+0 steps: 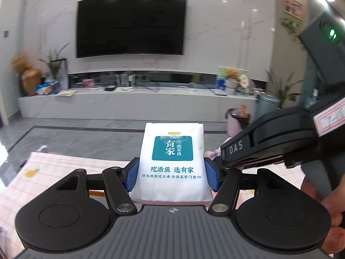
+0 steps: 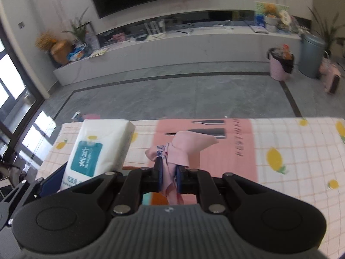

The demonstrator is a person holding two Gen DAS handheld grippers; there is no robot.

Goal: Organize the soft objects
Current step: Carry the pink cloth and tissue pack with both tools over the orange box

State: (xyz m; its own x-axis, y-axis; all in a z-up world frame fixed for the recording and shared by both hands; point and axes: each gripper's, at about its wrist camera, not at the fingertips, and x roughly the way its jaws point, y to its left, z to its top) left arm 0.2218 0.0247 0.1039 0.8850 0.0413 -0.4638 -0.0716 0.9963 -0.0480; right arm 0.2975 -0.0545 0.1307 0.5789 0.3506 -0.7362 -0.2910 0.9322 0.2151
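- The left tool is spread wide, its two blue pads pressed against the sides of a white tissue pack with a teal label. The pack stands up between the pads, its far end lifted above the desk.
- From the left wrist view this tool points shallowly downward, towards the far wall with the dark television and the long low shelf beneath it.
- The right tool is nearly closed, pinching a pink cloth. The cloth bunches up beyond the pads and a loose end trails back on the near side.
- The right tool tilts more steeply down, over the desk's checked, lemon-printed cover and a pink printed sheet lying on it.
- The two tools are close side by side: the tissue pack shows just left of the cloth in the right wrist view, and the right tool's black body crosses the right edge of the left wrist view.
- A person's hand grips the right tool's handle at the near right.
- Both items are held clear of the desk surface.
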